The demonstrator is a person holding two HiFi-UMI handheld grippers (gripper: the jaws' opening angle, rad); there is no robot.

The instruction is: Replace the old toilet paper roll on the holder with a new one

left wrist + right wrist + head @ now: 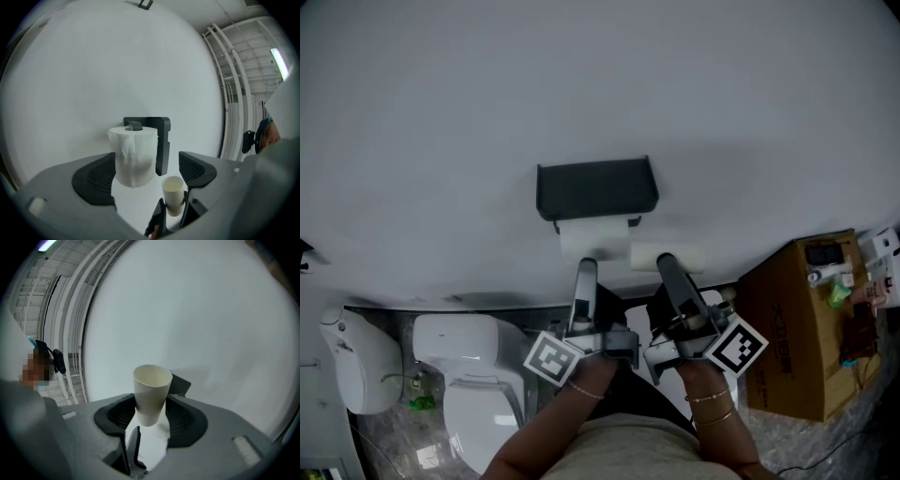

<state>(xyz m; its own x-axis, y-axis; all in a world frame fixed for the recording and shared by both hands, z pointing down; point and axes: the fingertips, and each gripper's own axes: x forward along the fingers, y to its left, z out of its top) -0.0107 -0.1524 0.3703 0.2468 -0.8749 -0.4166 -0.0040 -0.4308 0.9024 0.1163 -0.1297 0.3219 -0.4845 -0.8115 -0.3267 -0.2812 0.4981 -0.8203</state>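
A black holder (595, 187) hangs on the white wall with a full white toilet paper roll (598, 236) on its arm. My left gripper (586, 267) points at that roll from just below. In the left gripper view the roll (135, 154) stands between the open jaws of the left gripper (147, 164), with a gap on one side. Right of it, my right gripper (666, 262) is shut on an empty cardboard tube (668, 256). The right gripper (151, 408) pinches the cream tube (151, 394) near its lower end. That tube (173, 192) also shows low in the left gripper view.
A white toilet (478, 375) stands below at the left, with a white container (356, 361) beside it. A brown cardboard box (792, 328) with small items on top stands at the right. A person (35, 371) is at the left edge of the right gripper view.
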